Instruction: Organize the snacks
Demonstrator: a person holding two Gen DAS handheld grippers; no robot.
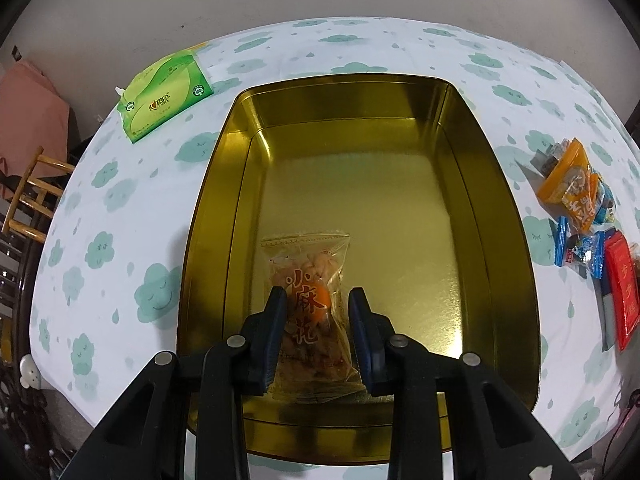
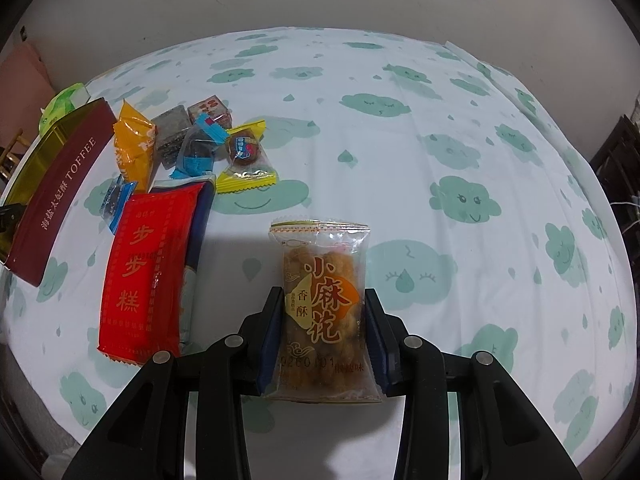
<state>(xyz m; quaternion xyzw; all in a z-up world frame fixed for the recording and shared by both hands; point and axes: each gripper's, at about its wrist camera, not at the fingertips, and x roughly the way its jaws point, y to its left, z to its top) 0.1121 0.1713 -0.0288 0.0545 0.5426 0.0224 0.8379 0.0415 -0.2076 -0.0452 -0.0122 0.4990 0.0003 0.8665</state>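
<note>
In the left wrist view my left gripper [image 1: 318, 300] is shut on a clear packet of fried dough twists [image 1: 310, 280], held over the near part of the gold tin box [image 1: 496, 184]. In the right wrist view my right gripper [image 2: 324, 300] is shut on a second fried dough twist packet [image 2: 324, 276], held above the tablecloth. The snack pile lies to its left: a red cake packet [image 2: 146, 268], an orange packet [image 2: 134, 144], a yellow-edged candy [image 2: 246, 156] and blue-wrapped candies [image 2: 198, 148]. The tin's maroon toffee side [image 2: 60, 192] shows at far left.
A green tissue pack [image 1: 166, 96] lies on the cloud-print tablecloth [image 2: 440, 140] left of the tin. The snack pile [image 1: 580, 208] sits right of the tin. A wooden chair [image 1: 32, 196] stands beyond the table's left edge. A wall is behind the table.
</note>
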